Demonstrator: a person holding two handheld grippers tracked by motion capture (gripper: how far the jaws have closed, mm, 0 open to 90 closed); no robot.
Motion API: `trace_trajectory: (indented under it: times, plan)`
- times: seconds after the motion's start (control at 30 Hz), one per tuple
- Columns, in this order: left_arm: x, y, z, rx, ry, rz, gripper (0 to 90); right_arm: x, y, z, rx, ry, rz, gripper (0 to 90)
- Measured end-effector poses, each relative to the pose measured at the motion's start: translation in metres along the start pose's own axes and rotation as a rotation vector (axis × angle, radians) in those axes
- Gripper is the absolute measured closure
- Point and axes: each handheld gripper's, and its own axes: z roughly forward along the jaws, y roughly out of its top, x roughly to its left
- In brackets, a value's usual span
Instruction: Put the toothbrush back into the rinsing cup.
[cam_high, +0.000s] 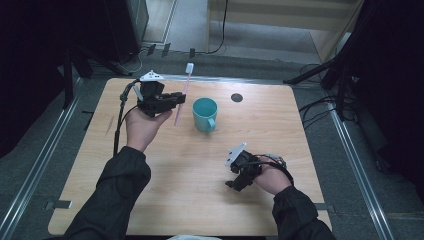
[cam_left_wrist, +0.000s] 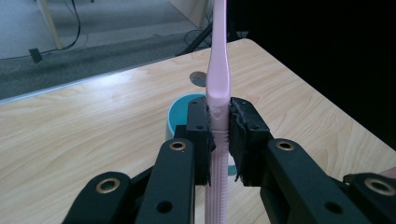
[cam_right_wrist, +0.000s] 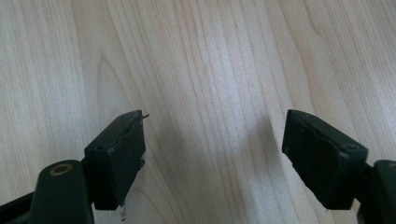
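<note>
Left gripper view shows us the left gripper (cam_left_wrist: 219, 140) clamping a pink plastic toothbrush (cam_left_wrist: 218, 79) by its handle; high view adds its white bristle head up, nearly upright beside a teal ceramic mug (cam_high: 205, 114). Our right gripper (cam_right_wrist: 215, 154) gapes empty.

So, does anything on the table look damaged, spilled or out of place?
Nothing stands out. The teal cup stands upright on the table with no spill. The left hand-held gripper holds the pink toothbrush upright, clamped squarely. The right hand-held gripper is open above bare wood.
</note>
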Motion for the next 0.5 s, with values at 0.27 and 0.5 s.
trace_trajectory:
  times: [0.27, 0.5]
  plan:
    - [-0.007, 0.016, 0.014, 0.008, -0.006, 0.031, 78.2, 0.0, 0.001, 0.0, 0.001, 0.004, 0.003, 21.3]
    - [-0.009, 0.026, 0.028, 0.009, -0.007, 0.034, 78.2, 0.0, 0.001, 0.0, 0.001, 0.001, 0.0, 21.3]
